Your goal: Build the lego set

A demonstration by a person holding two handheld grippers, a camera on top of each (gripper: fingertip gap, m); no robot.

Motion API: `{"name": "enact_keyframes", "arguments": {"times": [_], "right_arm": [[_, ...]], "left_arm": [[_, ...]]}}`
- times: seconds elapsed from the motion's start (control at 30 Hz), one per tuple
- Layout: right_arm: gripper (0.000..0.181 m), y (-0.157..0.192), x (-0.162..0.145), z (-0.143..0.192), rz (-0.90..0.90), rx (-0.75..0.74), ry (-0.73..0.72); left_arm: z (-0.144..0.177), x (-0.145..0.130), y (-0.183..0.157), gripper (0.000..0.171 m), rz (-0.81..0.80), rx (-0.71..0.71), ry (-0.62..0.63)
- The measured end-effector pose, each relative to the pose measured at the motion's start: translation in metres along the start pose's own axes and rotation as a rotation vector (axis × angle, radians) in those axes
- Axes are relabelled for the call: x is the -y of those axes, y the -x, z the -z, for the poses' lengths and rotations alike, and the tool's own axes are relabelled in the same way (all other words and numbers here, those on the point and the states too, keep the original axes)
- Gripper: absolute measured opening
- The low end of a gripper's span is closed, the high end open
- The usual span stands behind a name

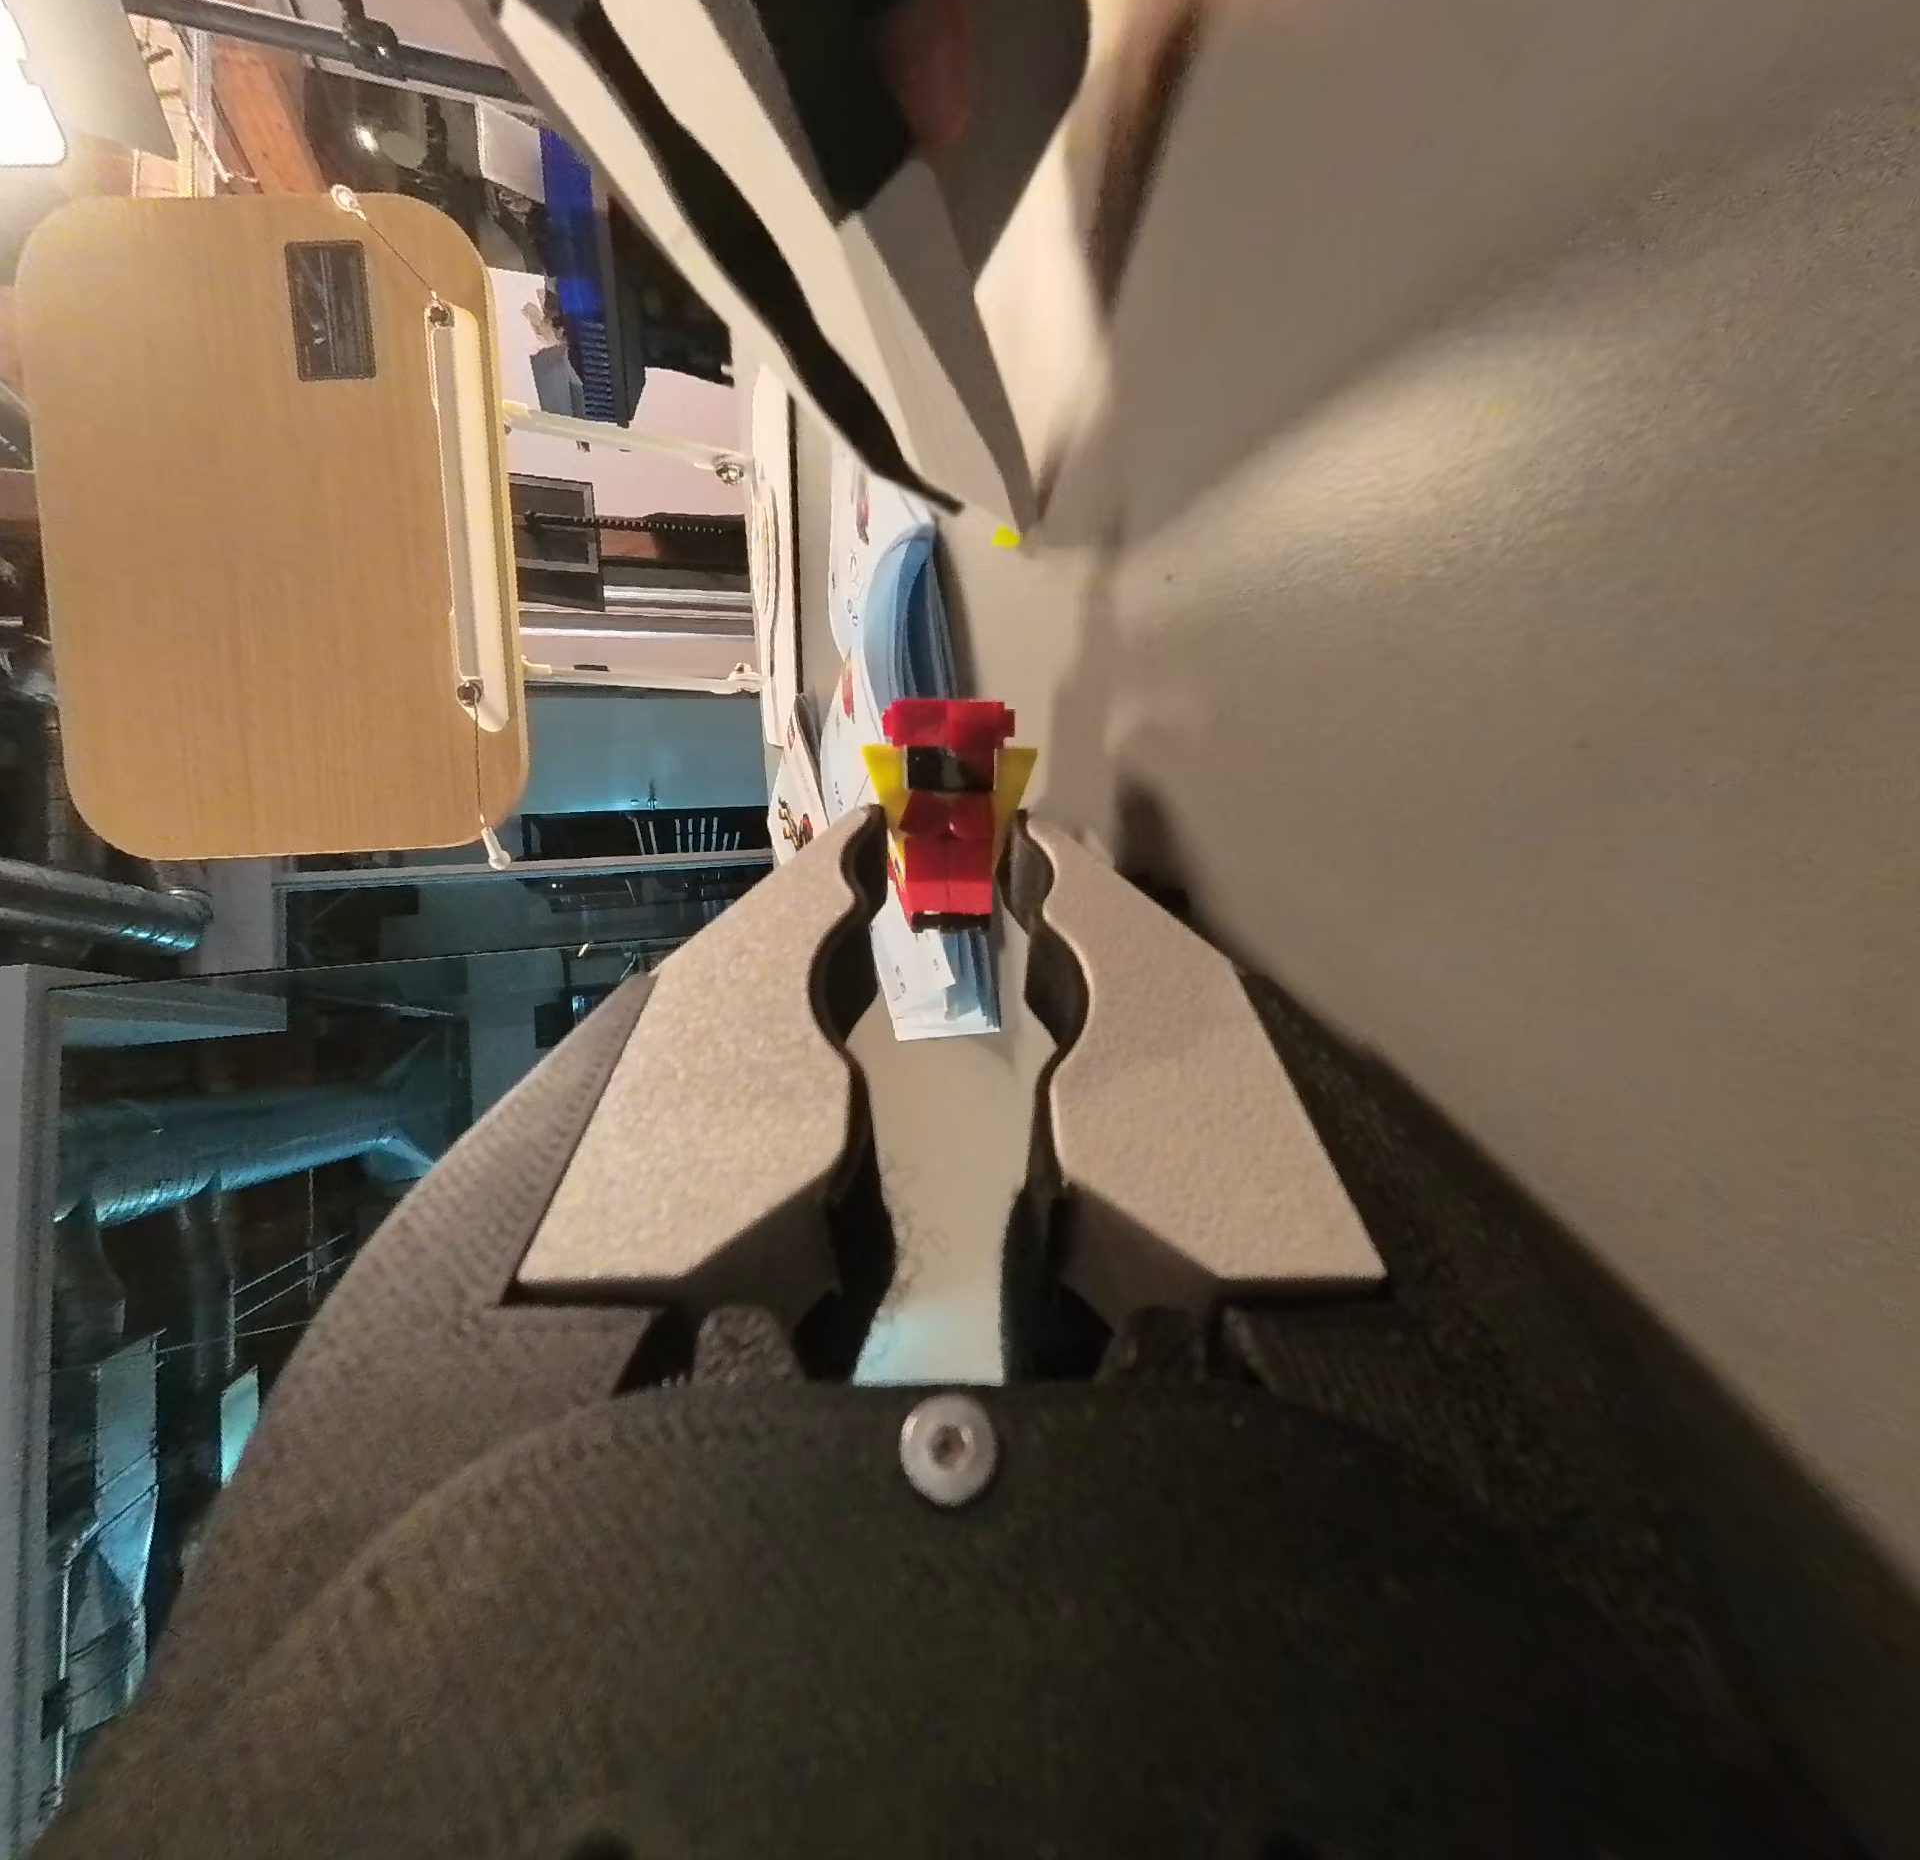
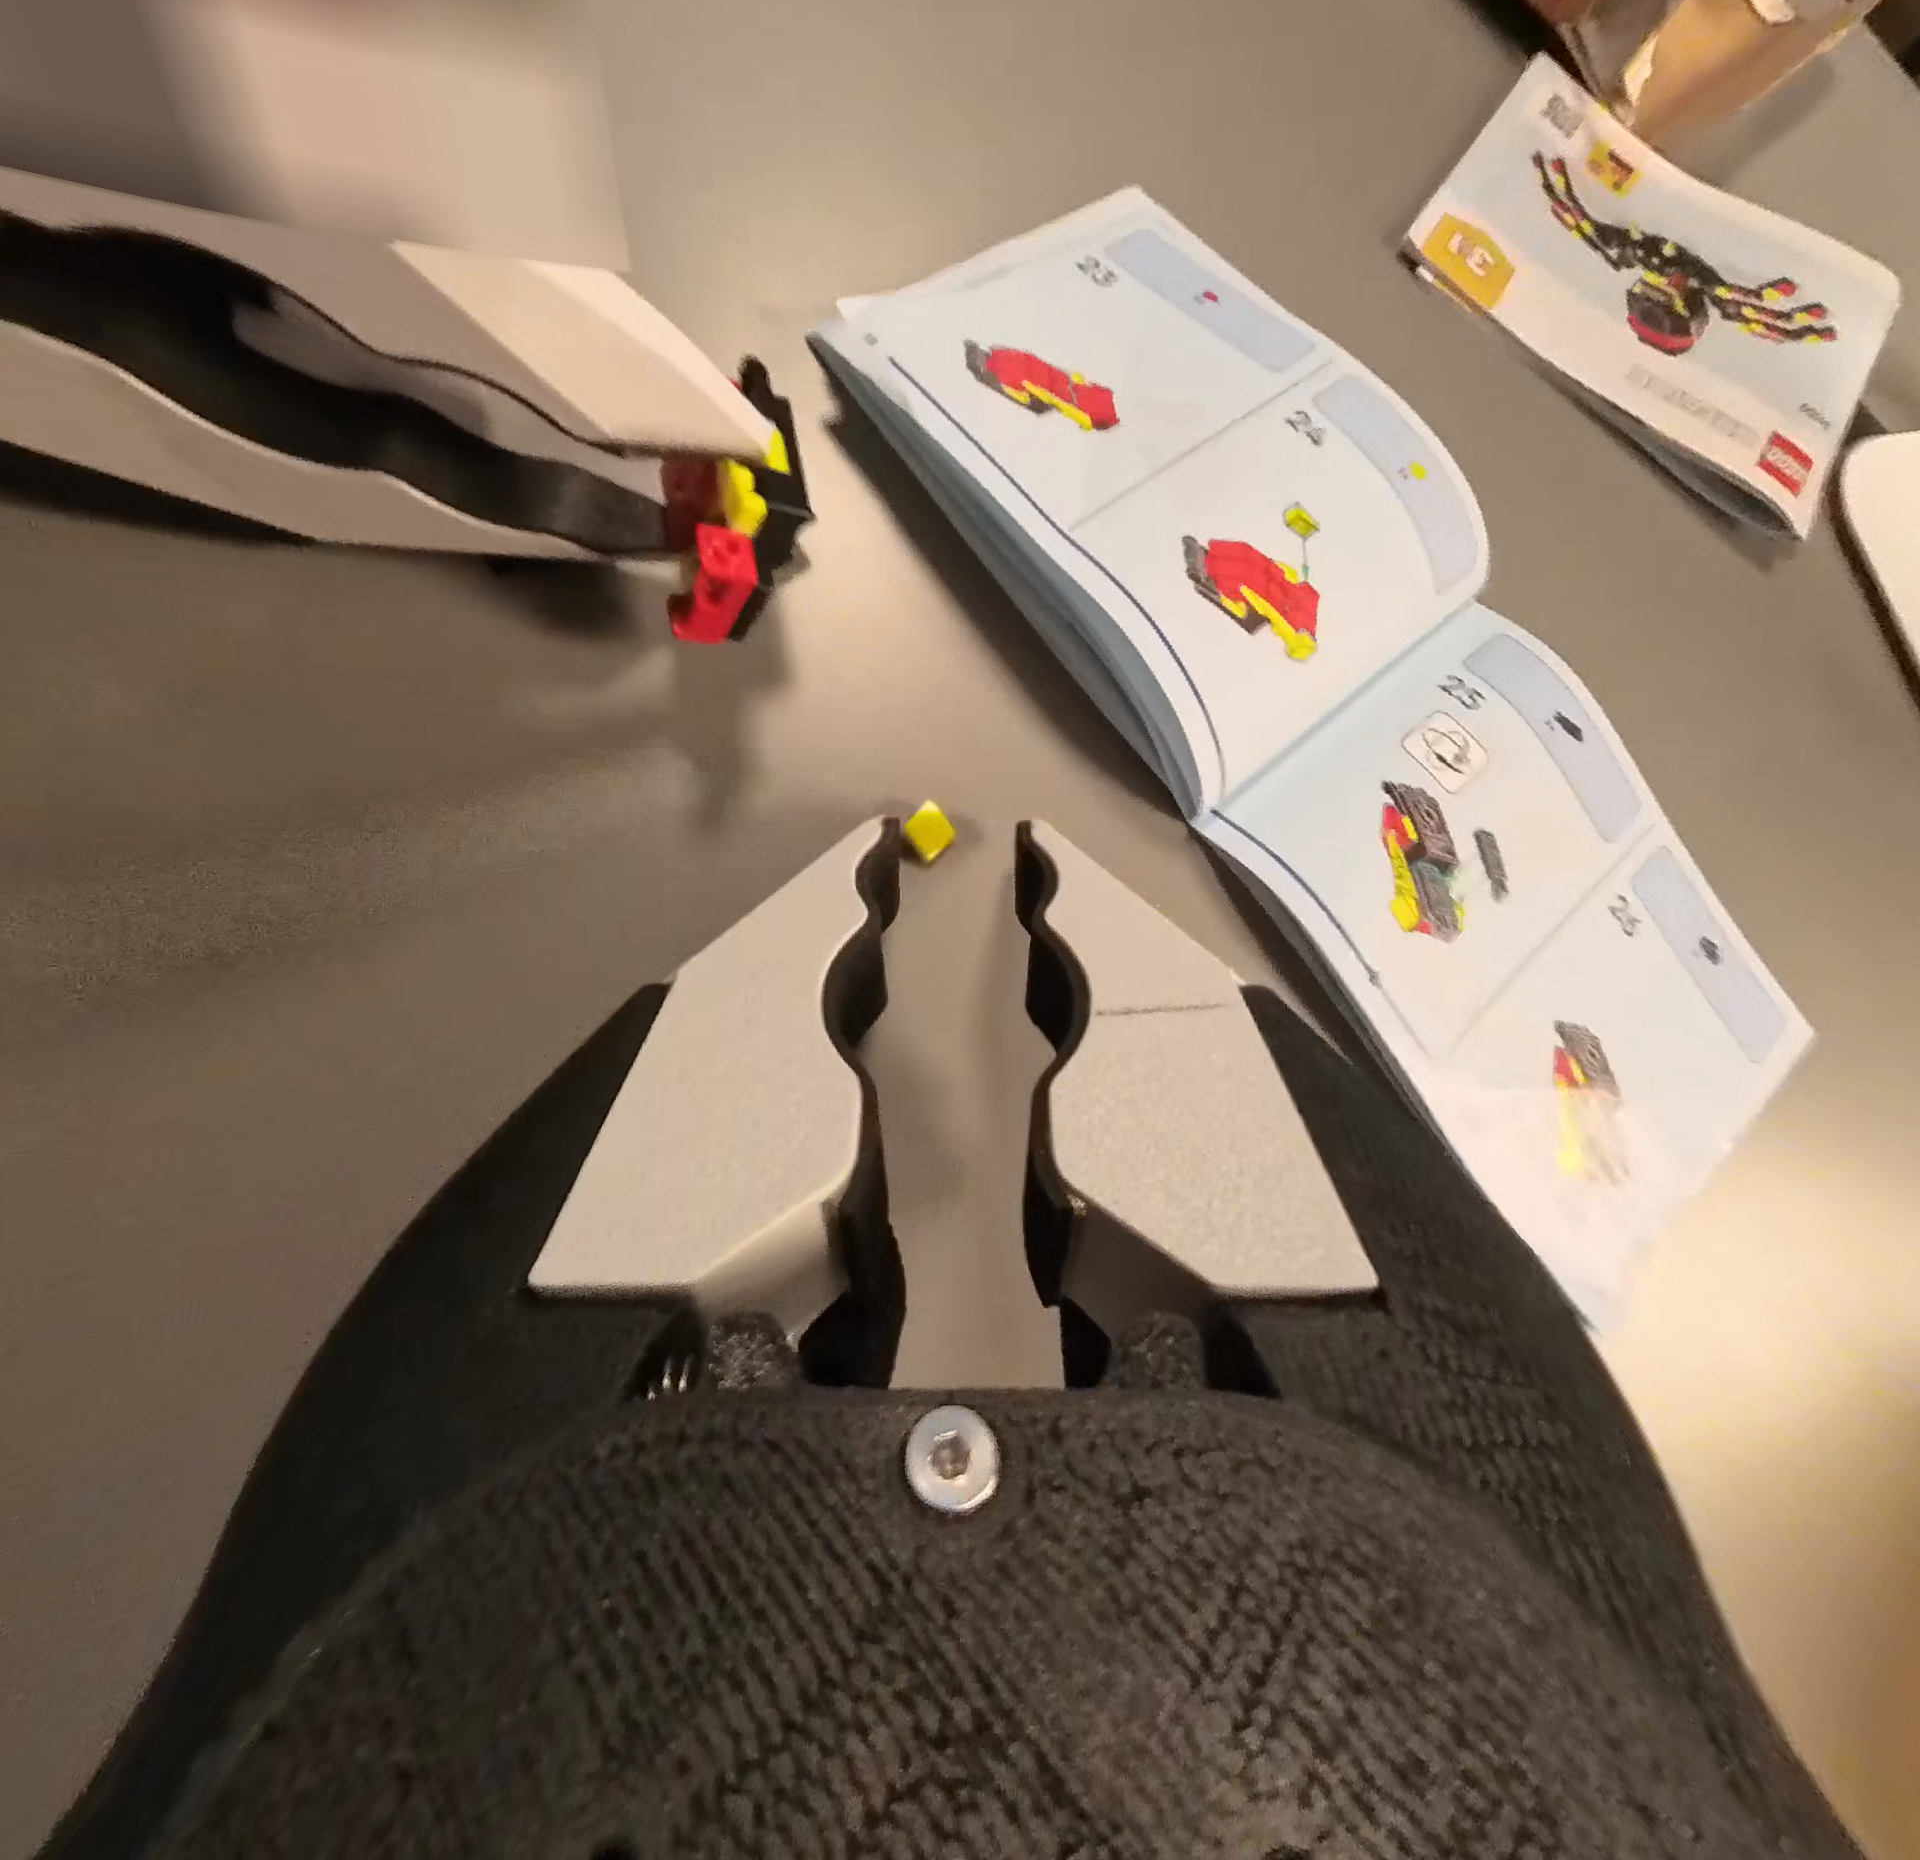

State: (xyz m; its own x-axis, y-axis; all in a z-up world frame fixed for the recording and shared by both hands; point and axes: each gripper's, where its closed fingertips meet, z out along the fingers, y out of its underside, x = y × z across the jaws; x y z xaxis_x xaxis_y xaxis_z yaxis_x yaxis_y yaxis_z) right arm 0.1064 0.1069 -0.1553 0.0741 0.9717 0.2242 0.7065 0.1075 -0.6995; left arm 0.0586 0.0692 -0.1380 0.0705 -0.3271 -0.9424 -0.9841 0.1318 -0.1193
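Note:
My left gripper (image 1: 945,828) is shut on a small red, yellow and black lego model (image 1: 948,771), held sideways just above the grey table (image 1: 1507,771). In the right wrist view the same gripper (image 2: 727,501) comes in from the left with the model (image 2: 717,569) at its tips. My right gripper (image 2: 956,834) is open and low over the table. A tiny yellow tile (image 2: 927,831) lies on the table between its fingertips, close to the left one. In the left wrist view the right gripper (image 1: 987,511) is blurred, with the yellow tile (image 1: 1005,536) at its tips.
An open instruction booklet (image 2: 1299,667) lies right of both grippers and also shows in the left wrist view (image 1: 914,615). A second, closed booklet (image 2: 1662,283) and a cardboard box (image 2: 1704,34) sit at the far right. A white object (image 2: 1886,532) is at the right edge. One gripper's finger ends stand about 7 cm off the other's. My right gripper's tips are some 30 cm from the white object (image 2: 1886,532).

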Motion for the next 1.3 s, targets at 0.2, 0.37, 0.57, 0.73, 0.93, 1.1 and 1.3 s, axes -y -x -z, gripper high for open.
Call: {"name": "enact_keyframes", "arguments": {"times": [0.2, 0.37, 0.57, 0.73, 0.93, 1.1, 1.3], "right_arm": [[0.021, -0.012, 0.000, 0.013, 0.003, -0.052, -0.016], [0.020, 0.003, -0.004, 0.008, -0.102, 0.037, 0.025], [0.015, 0.001, -0.005, 0.004, -0.235, 0.071, 0.004], [0.009, 0.001, -0.004, -0.001, -0.221, 0.057, 0.001], [0.005, 0.000, 0.003, -0.001, -0.134, 0.060, -0.027], [0.006, 0.030, 0.039, 0.020, -0.069, 0.301, -0.170], [0.005, 0.045, 0.048, 0.027, -0.061, 0.441, -0.119]], "left_arm": [[0.000, 0.000, 0.000, 0.023, 0.001, -0.001, -0.001], [-0.001, 0.000, 0.000, 0.023, 0.000, 0.000, 0.000], [-0.001, 0.000, 0.000, 0.023, -0.004, 0.001, 0.001], [-0.001, 0.001, 0.001, 0.023, -0.030, 0.013, 0.004], [-0.001, 0.004, 0.001, 0.023, -0.054, 0.025, -0.005], [0.000, 0.011, 0.002, 0.023, -0.121, 0.067, -0.016], [0.002, 0.015, 0.002, 0.023, -0.155, 0.081, -0.032]]}}
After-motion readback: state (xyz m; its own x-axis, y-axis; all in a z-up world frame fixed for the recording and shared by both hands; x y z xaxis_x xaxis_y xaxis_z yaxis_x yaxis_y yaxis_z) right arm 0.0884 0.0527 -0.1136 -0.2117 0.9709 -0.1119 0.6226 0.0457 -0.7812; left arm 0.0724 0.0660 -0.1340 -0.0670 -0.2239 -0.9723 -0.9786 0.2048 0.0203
